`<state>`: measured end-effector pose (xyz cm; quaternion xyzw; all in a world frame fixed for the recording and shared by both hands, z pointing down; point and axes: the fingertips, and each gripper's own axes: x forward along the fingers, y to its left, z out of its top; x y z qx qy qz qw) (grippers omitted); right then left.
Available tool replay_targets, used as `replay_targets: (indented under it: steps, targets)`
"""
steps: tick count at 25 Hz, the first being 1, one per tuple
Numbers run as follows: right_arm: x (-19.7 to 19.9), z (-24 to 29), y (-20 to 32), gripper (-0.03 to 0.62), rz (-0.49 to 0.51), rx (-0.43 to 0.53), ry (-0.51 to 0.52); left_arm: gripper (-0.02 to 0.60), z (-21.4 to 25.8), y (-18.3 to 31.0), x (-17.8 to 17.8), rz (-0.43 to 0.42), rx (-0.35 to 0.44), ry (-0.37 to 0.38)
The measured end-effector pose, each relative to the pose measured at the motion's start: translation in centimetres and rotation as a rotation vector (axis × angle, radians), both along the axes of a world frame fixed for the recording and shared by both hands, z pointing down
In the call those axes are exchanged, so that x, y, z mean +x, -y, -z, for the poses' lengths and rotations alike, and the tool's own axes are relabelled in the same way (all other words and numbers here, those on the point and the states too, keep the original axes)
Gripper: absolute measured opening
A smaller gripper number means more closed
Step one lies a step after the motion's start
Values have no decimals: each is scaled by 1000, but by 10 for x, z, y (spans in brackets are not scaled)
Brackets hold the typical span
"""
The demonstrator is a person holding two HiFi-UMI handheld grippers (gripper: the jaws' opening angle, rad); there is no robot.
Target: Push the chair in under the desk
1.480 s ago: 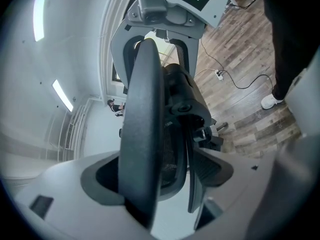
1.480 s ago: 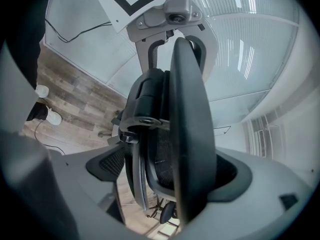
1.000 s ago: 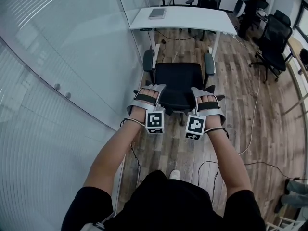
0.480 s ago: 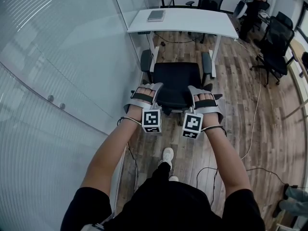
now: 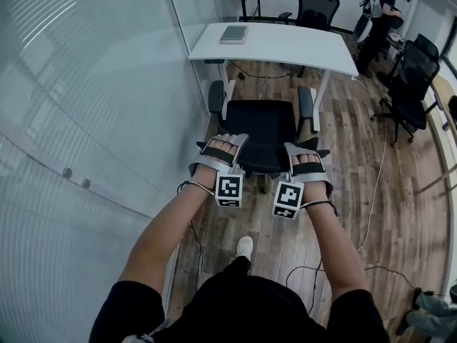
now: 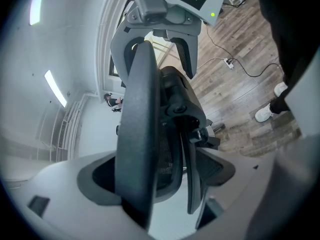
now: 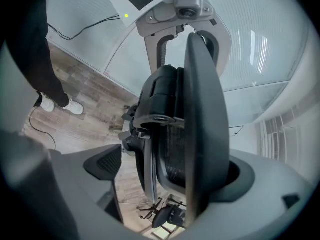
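Stands behind the black chair point(image 5: 265, 147) with the left gripper point(image 5: 223, 145) and the right gripper point(image 5: 305, 154) planted side by side on the top of its backrest point(image 6: 137, 134), one toward each end. Holds both pairs of jaws wide apart and astride the backrest's rim, clamped on nothing: the left pair just now opening further, the right with the rim close against one pad and a gap at the other. Faces the white desk point(image 5: 275, 43) straight ahead, beyond the chair, with the seat point(image 5: 263, 116) out in the open and the armrests point(image 5: 216, 97) just short of the desk's legs point(image 5: 323, 84). Finds the backrest's long axis lying across the view, parallel to the desk's near edge, and both grippers equally near it. Calls, by the look of it, for an even, level shove from both hands straight toward the desk; risks, with more force on one side, swinging the chair off line toward a desk leg or the glass wall point(image 5: 107, 84) at the left.
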<state>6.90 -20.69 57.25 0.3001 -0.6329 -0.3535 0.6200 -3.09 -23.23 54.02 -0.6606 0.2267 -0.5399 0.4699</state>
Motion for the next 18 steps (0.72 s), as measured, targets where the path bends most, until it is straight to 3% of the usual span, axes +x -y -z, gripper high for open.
replay_targets:
  steps: [7,18]
  targets:
    - [-3,-4,34,525,-51,-34,-48,448,1,41,-4,-50,16,-2]
    - [-11,-8,98,525,-71,1,-47,448,-6,108,-9,-80,14,-14]
